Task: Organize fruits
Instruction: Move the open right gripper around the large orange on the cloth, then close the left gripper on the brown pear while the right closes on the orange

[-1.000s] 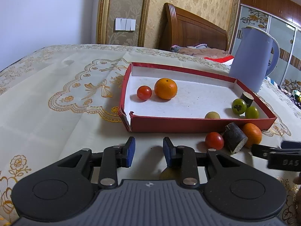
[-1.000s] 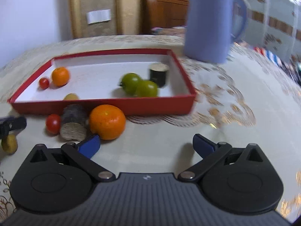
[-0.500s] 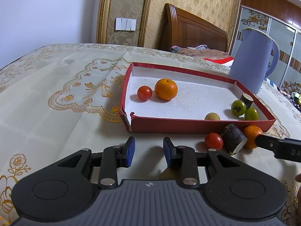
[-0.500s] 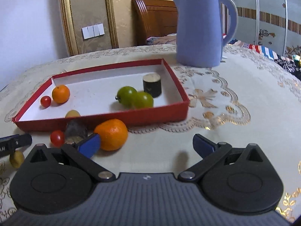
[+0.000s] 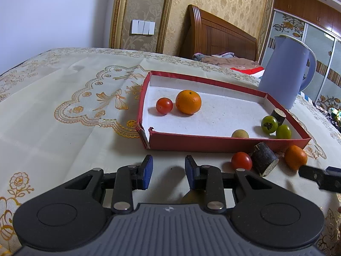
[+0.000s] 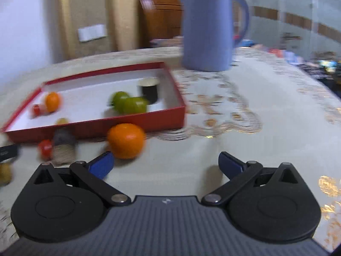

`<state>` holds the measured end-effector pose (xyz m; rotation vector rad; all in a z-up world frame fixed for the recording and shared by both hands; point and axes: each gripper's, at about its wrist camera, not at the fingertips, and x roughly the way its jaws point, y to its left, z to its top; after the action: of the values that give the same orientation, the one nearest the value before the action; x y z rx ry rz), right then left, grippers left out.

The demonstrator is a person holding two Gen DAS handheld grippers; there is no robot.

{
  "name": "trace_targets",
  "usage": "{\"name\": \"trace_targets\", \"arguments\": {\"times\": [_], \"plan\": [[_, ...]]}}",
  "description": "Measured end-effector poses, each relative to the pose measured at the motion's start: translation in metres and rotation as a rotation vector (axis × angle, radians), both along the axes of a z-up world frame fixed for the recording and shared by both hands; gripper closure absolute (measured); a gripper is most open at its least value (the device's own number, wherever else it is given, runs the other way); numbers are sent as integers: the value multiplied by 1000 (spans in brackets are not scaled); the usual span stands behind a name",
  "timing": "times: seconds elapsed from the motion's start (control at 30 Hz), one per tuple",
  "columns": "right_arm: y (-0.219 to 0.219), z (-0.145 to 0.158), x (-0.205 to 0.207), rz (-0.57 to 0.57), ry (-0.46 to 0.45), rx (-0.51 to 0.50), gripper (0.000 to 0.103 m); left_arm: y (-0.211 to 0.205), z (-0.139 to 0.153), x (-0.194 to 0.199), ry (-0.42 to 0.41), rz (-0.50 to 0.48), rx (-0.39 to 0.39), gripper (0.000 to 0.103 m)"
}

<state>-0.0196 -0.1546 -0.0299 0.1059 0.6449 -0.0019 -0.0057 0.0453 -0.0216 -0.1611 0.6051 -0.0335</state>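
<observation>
A red tray (image 5: 213,144) (image 6: 93,128) holds an orange (image 5: 188,101), a red tomato (image 5: 164,106), a yellowish fruit (image 5: 240,133), two green fruits (image 5: 269,124) and a dark cylinder (image 5: 278,115). In front of it on the cloth lie a red tomato (image 5: 241,160), a dark log piece (image 5: 264,162) and an orange (image 5: 295,154) (image 6: 126,140). My left gripper (image 5: 168,170) is open and empty near the tray's front wall; a yellowish fruit (image 5: 191,197) lies under it. My right gripper (image 6: 165,164) is wide open, its left finger just short of the loose orange.
A blue kettle (image 5: 284,79) (image 6: 210,27) stands behind the tray's right end. The embroidered cloth (image 5: 64,117) covers the table. A wooden headboard and wall lie beyond. The right wrist view is blurred by motion.
My right gripper has moved forward and left toward the loose orange, staying open. My left gripper has stayed put.
</observation>
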Motion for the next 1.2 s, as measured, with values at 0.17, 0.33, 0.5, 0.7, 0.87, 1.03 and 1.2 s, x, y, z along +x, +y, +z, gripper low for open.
{"name": "trace_targets", "arguments": {"times": [0.17,0.33,0.5,0.7,0.87,1.03,1.2], "plan": [[8,-3,25,-12,46,-12,0,4,0,-1,-4,14,-20,68],[19,-4,35,13,58,-52,8,5,3,-8,-36,16,-20,41],[22,-4,34,22,48,-67,16,3,5,-17,-20,-22,6,41],[25,-3,31,47,25,-90,34,-11,7,-37,-50,-77,85,41],[23,-3,31,48,25,-79,34,-28,8,-49,-70,-139,154,40],[23,-3,31,47,22,-78,34,-30,4,-46,-49,-150,160,40],[21,-3,29,46,19,-61,33,-27,3,-45,-23,-168,132,39]]}}
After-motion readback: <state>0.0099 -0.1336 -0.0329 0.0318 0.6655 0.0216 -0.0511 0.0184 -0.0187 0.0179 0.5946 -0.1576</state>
